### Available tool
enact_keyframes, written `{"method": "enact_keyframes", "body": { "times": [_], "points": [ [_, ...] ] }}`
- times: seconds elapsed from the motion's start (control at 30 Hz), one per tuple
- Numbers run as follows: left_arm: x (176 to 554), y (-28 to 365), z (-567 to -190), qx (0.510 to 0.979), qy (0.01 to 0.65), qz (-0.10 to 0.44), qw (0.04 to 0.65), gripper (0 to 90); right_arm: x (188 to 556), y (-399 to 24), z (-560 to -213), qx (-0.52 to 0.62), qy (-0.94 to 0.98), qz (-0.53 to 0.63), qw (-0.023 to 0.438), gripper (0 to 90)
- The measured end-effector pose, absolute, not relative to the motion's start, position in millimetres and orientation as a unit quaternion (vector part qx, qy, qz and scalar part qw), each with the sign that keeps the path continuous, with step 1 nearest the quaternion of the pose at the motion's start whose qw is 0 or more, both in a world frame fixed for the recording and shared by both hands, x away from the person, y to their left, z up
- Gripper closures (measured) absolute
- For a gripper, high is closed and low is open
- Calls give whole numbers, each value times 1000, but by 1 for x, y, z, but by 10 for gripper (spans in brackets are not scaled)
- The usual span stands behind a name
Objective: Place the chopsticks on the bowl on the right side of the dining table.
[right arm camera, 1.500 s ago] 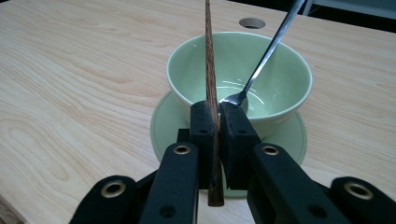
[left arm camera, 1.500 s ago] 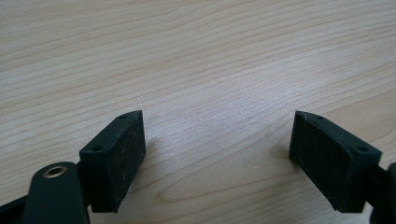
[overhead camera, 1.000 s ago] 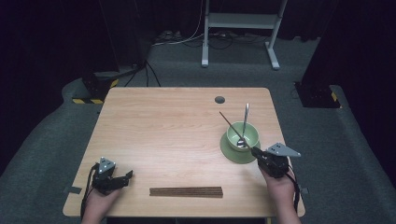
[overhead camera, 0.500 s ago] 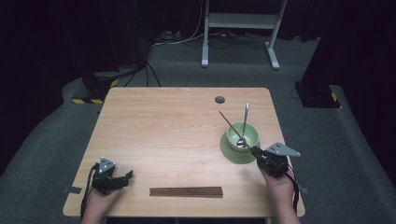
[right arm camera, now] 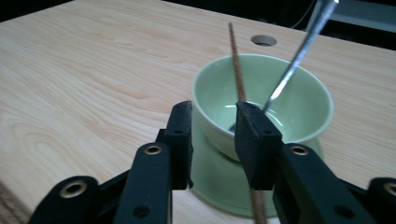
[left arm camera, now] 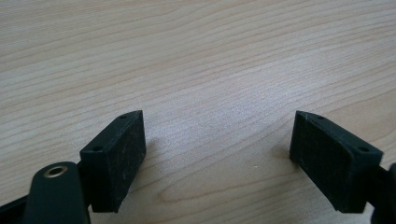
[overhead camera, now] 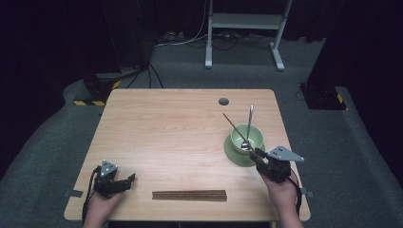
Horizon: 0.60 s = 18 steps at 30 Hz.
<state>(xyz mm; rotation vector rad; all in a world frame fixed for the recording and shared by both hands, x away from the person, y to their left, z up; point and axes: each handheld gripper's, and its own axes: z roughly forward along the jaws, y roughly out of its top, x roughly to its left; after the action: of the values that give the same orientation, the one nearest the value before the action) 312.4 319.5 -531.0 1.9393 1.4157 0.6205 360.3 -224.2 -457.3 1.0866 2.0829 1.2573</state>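
- My right gripper [right arm camera: 212, 140] has just been opening, its jaws now parted beside the chopstick [right arm camera: 237, 70] leaning in the bowl [right arm camera: 299, 100].
- My left gripper [left arm camera: 217, 158] rests spread wide over the table [left arm camera: 196, 56].

Overhead light brightens the table [overhead camera: 180, 137] against dark surroundings, with soft shadows and slight blur up close.

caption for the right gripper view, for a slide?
Right gripper, jaws just opening, faces a green bowl on its saucer, a chopstick and spoon leaning inside.
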Motion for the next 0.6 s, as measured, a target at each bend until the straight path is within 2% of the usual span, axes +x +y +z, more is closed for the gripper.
{"method": "enact_keyframes", "body": {
  "times": [0.33,0.6],
  "points": [
    [312,320,-531,739,540,236,325,184,347,-199,-456,363,775,472,212,550],
    [312,320,-531,739,541,236,326,184,340,-173,-472,328,804,460,184,531]
  ]
}}
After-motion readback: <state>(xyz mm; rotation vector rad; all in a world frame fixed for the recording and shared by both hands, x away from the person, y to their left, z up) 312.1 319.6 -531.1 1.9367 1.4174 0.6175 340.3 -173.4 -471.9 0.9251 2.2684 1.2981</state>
